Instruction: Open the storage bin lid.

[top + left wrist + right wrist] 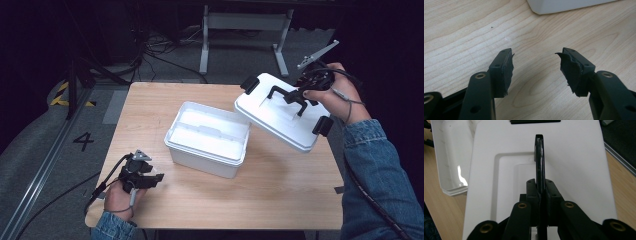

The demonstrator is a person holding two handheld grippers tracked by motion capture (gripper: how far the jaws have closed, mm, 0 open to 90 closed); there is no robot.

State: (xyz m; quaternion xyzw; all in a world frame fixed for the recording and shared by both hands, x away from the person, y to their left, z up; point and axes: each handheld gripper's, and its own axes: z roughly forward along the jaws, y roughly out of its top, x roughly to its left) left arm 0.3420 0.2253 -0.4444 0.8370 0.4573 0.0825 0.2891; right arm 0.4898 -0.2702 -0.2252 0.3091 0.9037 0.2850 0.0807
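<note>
A white plastic box (207, 140) stands uncovered at the table's middle, and its interior looks bare. Its white lid (280, 112) hangs tilted in the air to the right of the box, with black latches at its ends. My right gripper (303, 98) is shut on the lid's black handle (287, 95); in the right gripper view the handle (539, 157) runs up from between the closed jaws across the lid (574, 165). My left gripper (150, 178) rests low over the table near the front left corner, open with nothing between its fingers (505, 72).
The wooden table (280, 195) has free room in front of the box and along its right side under the lid. A corner of the box (564, 5) shows at the top of the left gripper view. Cables and a table frame lie on the floor beyond.
</note>
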